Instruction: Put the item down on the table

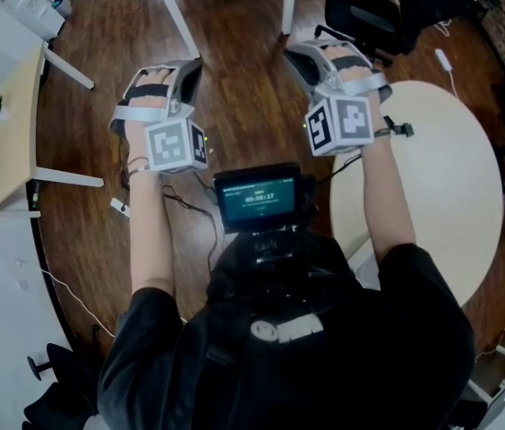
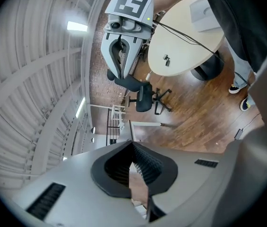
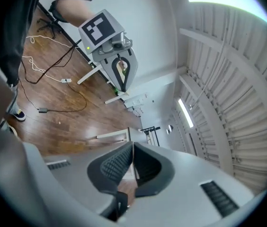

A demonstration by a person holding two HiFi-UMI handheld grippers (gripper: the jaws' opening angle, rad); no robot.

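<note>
The floor point(image 1: 243, 106) is dark reddish-brown wood laid in long planks. The round tabletop point(image 1: 449, 186) is cream. The tabletop at the left point(image 1: 6, 141) is pale blond wood on white legs. The left claw point(image 2: 132, 145) and the right claw point(image 3: 132, 148) both have matte grey shells and black pads point(image 3: 112, 167) with a fine ribbed pattern. Each carries a white cube point(image 1: 176, 143) printed with black square markers (a small green light glows beside each). The office chair point(image 1: 369, 12) is black, and so is the shirt point(image 1: 324, 356). The screen point(image 1: 259, 198) glows teal in a black frame.
</note>
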